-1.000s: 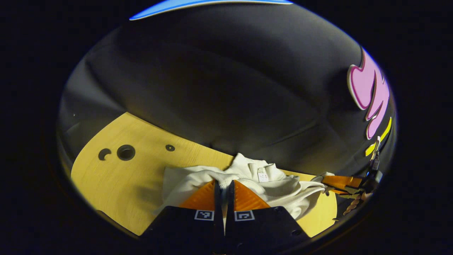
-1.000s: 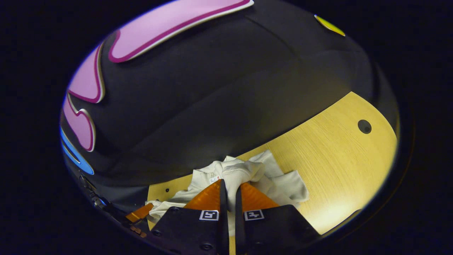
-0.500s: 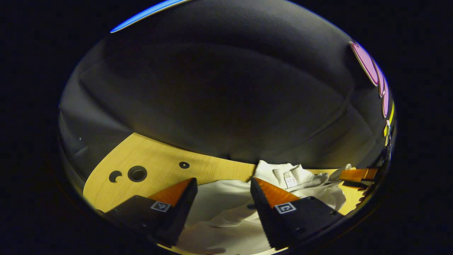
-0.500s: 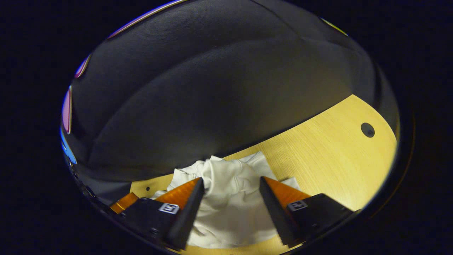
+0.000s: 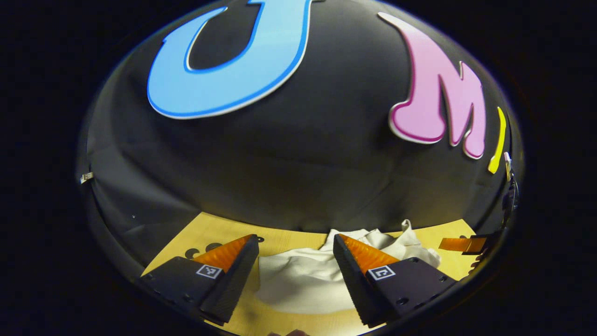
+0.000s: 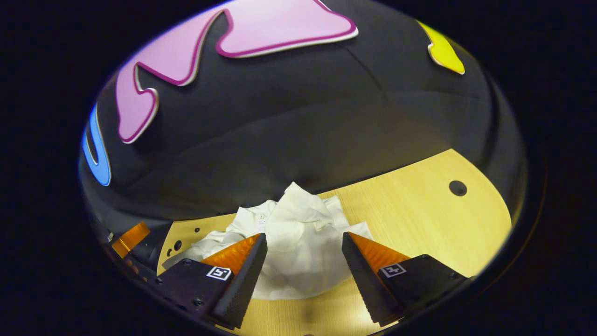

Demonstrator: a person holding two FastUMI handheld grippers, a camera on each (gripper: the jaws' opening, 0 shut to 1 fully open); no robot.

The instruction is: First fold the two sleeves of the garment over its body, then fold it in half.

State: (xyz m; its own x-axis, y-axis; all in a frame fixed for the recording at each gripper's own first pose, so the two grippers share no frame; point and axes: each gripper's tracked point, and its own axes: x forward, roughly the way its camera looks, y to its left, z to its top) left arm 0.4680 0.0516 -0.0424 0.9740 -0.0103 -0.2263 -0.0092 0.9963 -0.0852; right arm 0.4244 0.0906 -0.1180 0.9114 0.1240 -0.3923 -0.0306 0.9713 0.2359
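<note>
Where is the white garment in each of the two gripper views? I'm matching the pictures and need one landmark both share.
Left gripper view: the white garment lies low in the middle, on the wooden table, between the open fingers of the left gripper.
Right gripper view: it lies low in the middle, bunched between the open fingers of the right gripper.
Shared landmark: the table's wooden top, with its round holes.

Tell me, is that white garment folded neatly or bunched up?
Bunched up: the garment lies in a rumpled heap on the table, not flat.
</note>
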